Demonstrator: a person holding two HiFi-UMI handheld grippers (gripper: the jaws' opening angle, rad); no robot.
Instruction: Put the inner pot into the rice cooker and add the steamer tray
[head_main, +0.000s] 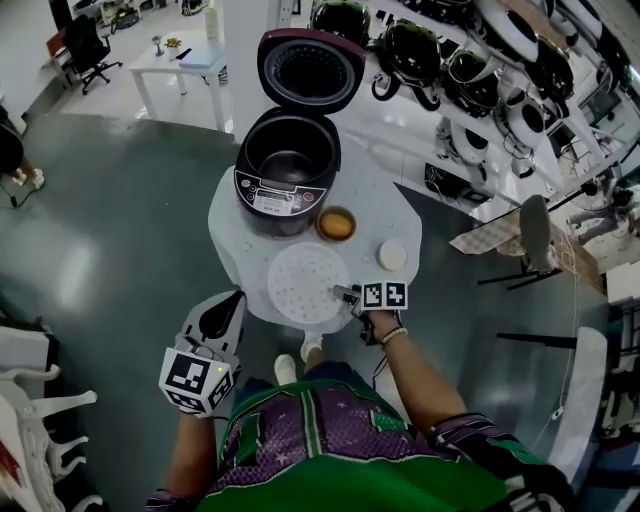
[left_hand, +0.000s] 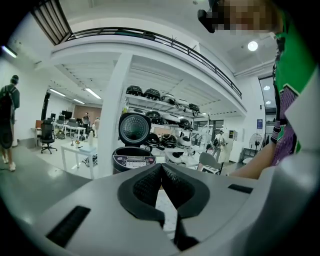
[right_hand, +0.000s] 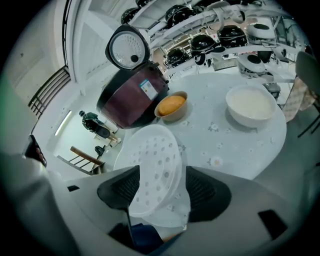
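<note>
At table centre stands the rice cooker (head_main: 282, 192), its lid (head_main: 312, 68) hinged upright and open. A dark inner pot (head_main: 290, 162) appears to be seated in the cooker body. The table (head_main: 385, 205) is round and white, set on a grey floor (head_main: 110, 230).

Just in front of the cooker sits a small bowl with orange contents (head_main: 336, 223). A white bowl (head_main: 393, 256) lies to the right of it, apart from it. The steamer tray (head_main: 305, 282), a white perforated disc, lies flat on the table's near side, in front of the cooker and outside it.

The right claw (head_main: 347, 295) is at the tray's near right edge, angled downward. The right gripper view shows its jaws partly spread, one on each side of the tray's rim. The rim fills most of the gap, and the pads do not plainly press on it. The right marker cube (head_main: 384, 294) sits directly behind these jaws.

The left claw (head_main: 236, 297) is held off the table's near left edge, touching nothing. The left gripper view shows its two pads pressed together with nothing between them, pointing roughly level towards the cooker. The left marker cube (head_main: 195, 380) lies nearer the person's body.
</note>
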